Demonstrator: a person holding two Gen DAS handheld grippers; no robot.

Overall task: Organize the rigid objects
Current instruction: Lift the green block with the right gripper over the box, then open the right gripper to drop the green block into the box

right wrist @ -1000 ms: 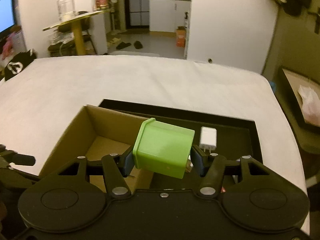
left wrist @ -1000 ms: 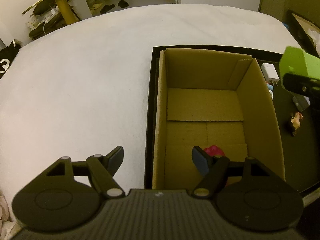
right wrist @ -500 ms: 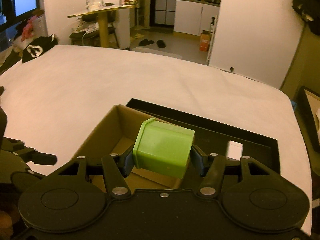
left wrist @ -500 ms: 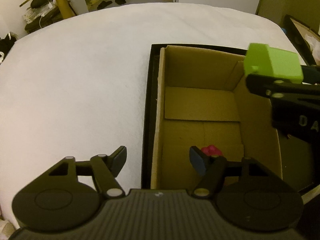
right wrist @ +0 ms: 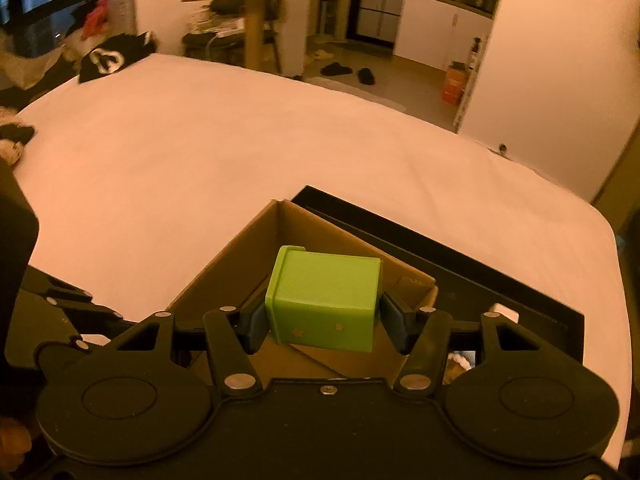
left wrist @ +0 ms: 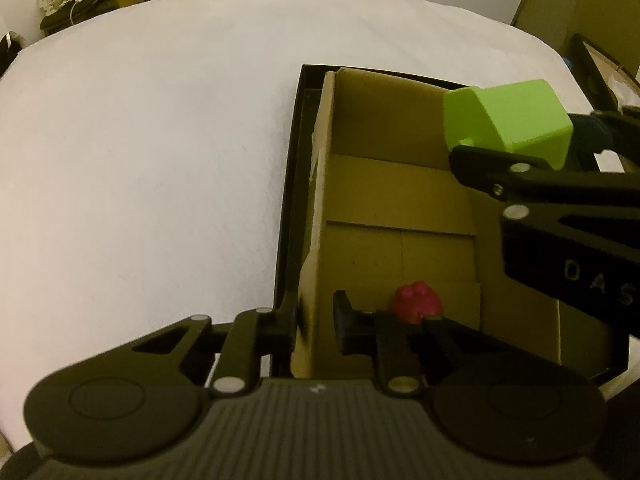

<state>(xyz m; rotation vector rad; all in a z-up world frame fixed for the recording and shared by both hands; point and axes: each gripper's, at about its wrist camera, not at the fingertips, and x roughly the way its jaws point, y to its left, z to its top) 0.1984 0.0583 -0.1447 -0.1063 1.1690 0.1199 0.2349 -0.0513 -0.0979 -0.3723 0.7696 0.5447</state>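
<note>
green box now over carton | right claw clamped on it | left claw closing on carton wall | pink toy inside

An open brown cardboard box sits in the left end of a shallow black rectangular tray on a wide white cloth-covered surface; a small pink rounded toy lies inside the box's near end.

You see a bright green cube-shaped box with a small lip along one edge and tiny star marks on its near face, held in the air above the open cardboard box. The cardboard box is brown, its flaps up, and stands inside a shallow black tray. A small magenta rounded toy lies on its floor at the near end.
</note>
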